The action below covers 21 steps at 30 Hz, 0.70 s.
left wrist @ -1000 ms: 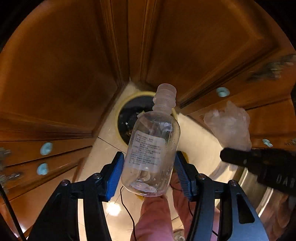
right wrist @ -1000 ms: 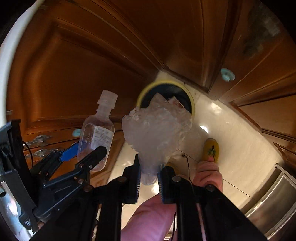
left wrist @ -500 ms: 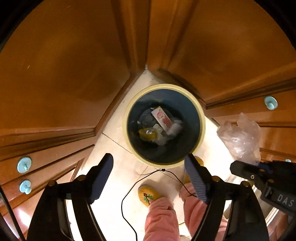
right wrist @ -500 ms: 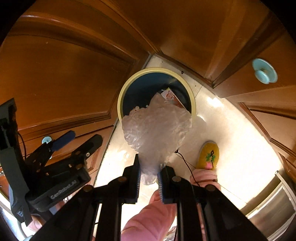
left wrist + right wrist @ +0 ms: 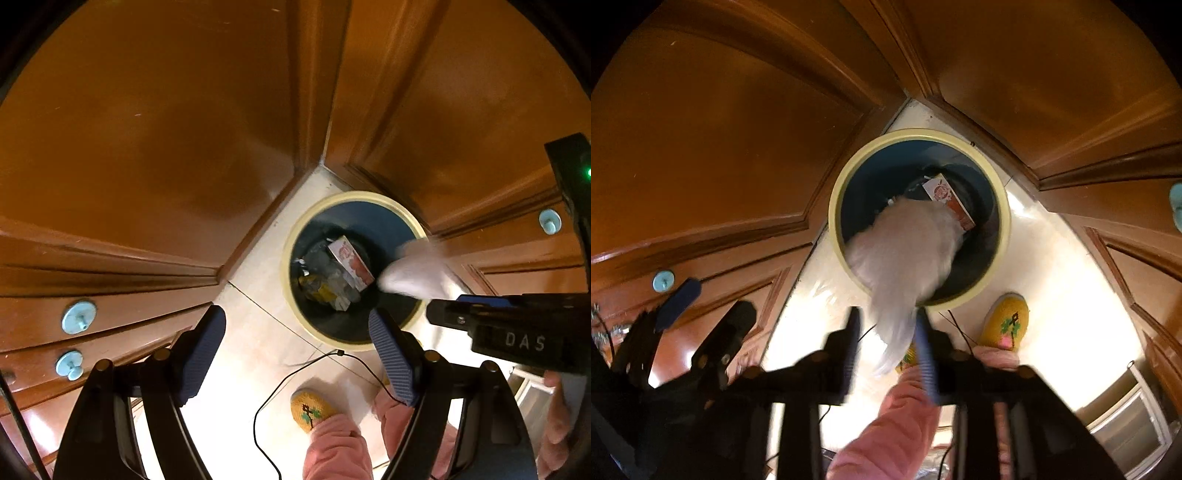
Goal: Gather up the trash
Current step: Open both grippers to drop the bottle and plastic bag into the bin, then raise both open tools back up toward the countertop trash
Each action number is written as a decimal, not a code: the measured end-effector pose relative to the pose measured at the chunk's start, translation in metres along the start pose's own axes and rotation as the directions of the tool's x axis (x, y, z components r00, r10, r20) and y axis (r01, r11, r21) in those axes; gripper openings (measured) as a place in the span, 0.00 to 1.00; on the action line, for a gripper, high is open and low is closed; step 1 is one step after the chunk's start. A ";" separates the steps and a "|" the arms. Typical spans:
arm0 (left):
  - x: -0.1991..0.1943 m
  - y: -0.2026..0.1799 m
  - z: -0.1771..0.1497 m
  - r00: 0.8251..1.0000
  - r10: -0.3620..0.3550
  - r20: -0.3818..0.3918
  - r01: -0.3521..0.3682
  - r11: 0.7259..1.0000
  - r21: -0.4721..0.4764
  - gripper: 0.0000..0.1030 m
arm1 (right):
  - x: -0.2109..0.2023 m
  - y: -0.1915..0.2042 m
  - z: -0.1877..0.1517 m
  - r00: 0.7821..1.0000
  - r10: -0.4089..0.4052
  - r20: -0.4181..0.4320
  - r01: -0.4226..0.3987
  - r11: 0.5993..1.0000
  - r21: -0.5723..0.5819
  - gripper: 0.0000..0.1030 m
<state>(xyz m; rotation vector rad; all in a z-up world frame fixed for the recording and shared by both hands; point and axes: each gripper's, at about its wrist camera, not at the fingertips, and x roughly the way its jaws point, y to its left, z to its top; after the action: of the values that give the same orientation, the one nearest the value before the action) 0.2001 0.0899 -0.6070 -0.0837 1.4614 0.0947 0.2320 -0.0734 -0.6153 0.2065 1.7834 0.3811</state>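
Note:
A round trash bin (image 5: 291,295) with a cream rim and dark blue inside stands on the floor in the cabinet corner; it also shows in the right wrist view (image 5: 836,206). It holds a red-and-white carton (image 5: 351,264) and other litter. My left gripper (image 5: 295,354) is open and empty above the bin's near side. My right gripper (image 5: 886,343) has its jaws parted; a crumpled clear plastic bag (image 5: 905,251), blurred by motion, hangs between and just beyond the fingers over the bin mouth. The bag also shows in the left wrist view (image 5: 417,273).
Brown wooden cabinet doors (image 5: 147,147) with light blue knobs (image 5: 78,316) close in around the bin. The person's yellow slipper (image 5: 314,410) and pink trouser legs stand on the pale tiled floor (image 5: 1052,295). A thin black cable (image 5: 295,376) lies on the floor.
My left gripper opened and the clear bottle it held is gone from it. Both grippers moved over the bin. My right jaws have parted and the plastic bag is slipping toward the bin.

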 end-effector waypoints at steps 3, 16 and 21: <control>-0.006 0.009 0.000 1.000 0.001 0.011 -0.001 1.000 -0.029 0.76 | -0.007 0.003 -0.001 0.999 0.010 0.052 -0.011 1.000 0.017 0.49; -0.065 0.020 -0.003 0.998 -0.001 0.069 0.006 0.998 -0.069 0.76 | -0.063 0.014 -0.032 0.989 0.032 0.143 -0.031 1.000 -0.006 0.49; -0.122 0.012 -0.005 0.991 -0.019 0.129 0.021 1.000 -0.015 0.76 | -0.113 0.026 -0.057 0.977 0.065 0.202 -0.064 0.998 -0.008 0.49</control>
<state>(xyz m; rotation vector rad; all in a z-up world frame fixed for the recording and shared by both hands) 0.1810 0.0995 -0.4863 -0.1032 1.3304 0.0943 0.2027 -0.0963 -0.4912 0.2926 1.5787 0.3935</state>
